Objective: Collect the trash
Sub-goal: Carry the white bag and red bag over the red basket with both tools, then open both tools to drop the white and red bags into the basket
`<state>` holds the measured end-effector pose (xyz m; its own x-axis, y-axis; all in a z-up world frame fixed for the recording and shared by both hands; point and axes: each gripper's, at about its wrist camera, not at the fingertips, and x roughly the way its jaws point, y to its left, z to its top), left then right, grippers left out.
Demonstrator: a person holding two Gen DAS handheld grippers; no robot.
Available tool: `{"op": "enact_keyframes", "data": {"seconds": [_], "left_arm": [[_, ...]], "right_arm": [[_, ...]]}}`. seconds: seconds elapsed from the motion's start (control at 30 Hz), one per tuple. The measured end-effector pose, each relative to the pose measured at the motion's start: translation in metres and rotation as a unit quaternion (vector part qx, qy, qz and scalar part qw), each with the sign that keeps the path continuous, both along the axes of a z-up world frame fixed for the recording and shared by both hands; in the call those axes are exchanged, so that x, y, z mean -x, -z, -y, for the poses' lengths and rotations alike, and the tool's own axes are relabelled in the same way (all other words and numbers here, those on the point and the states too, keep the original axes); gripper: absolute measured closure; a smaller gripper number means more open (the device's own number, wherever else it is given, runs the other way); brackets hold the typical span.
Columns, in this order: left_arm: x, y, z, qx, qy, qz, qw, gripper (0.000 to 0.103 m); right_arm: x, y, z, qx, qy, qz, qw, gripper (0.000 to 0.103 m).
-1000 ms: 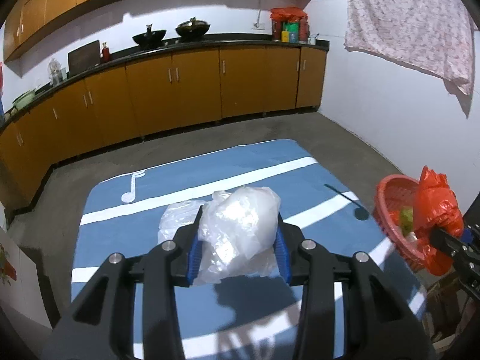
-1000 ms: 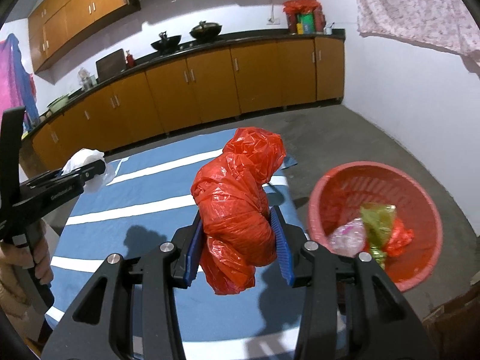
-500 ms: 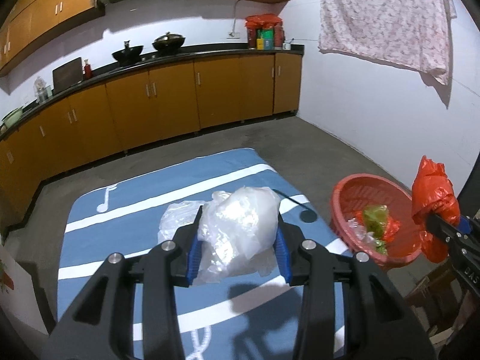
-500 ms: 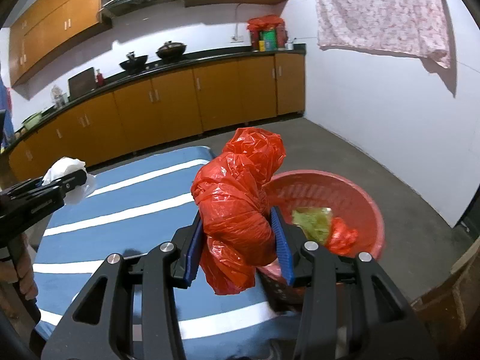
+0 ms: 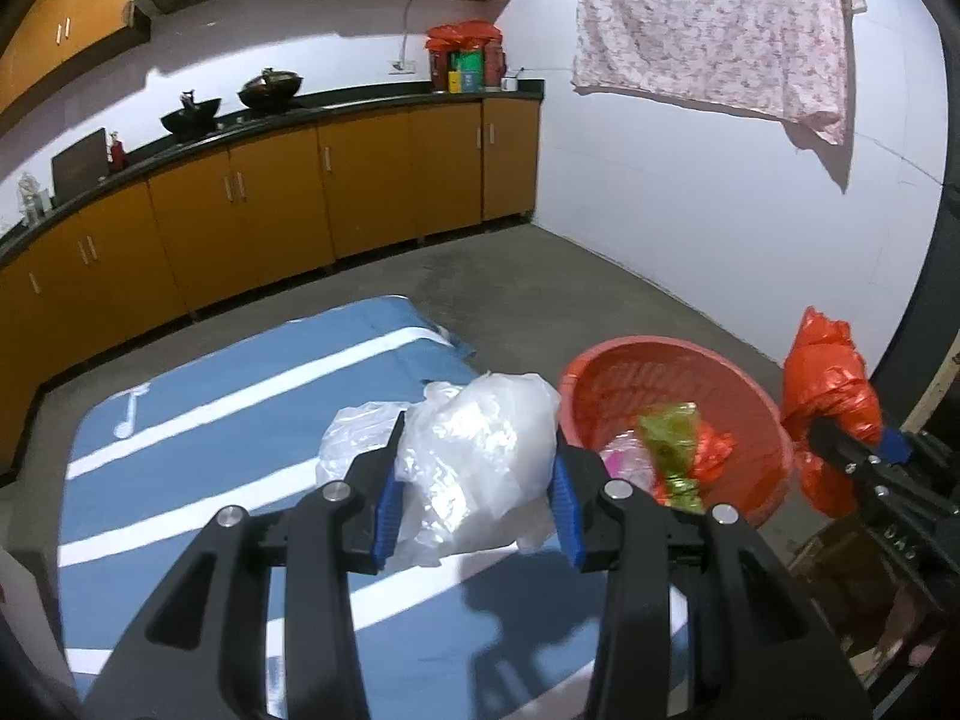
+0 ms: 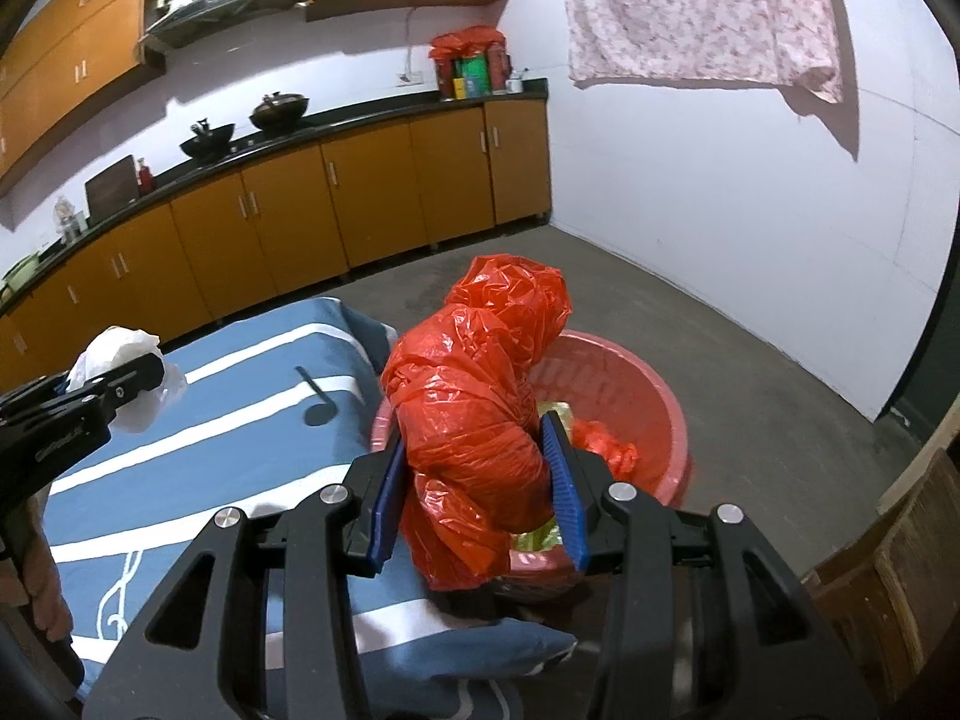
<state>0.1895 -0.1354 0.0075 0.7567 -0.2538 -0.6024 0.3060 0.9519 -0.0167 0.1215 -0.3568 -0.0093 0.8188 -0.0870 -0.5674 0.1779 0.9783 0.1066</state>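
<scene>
Crumpled clear bag point(image 5: 474, 462) and red bag point(image 6: 474, 420) held beside red basket point(image 5: 744, 384)

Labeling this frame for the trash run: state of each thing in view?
Left gripper: shut on clear bag.
Clear bag: crumpled, held above the blue mat.
Right gripper: shut on red bag.
Red bag: bunched, held over the basket.
Basket: upright on the floor, some trash already inside.
Cabinets: doors closed.

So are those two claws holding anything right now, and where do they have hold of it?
Yes. The left gripper squeezes a crumpled clear plastic bag across its middle; the right gripper pinches a bunched red plastic bag around its lower middle.
</scene>
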Motion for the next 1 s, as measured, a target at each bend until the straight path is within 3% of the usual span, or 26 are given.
{"op": "enact_keyframes", "data": {"seconds": [0.3,1.0], "left_arm": [[-0.009,0.016,0.045,0.013,0.031,-0.022,0.9992,0.062],[-0.042,0.058,0.111,0.016,0.101,-0.051,0.9935,0.062]], "right_arm": [[-0.009,0.007,0.016,0.015,0.021,-0.008,1.0,0.06],[-0.032,0.029,0.057,-0.029,0.041,-0.018,0.999,0.06]]}}
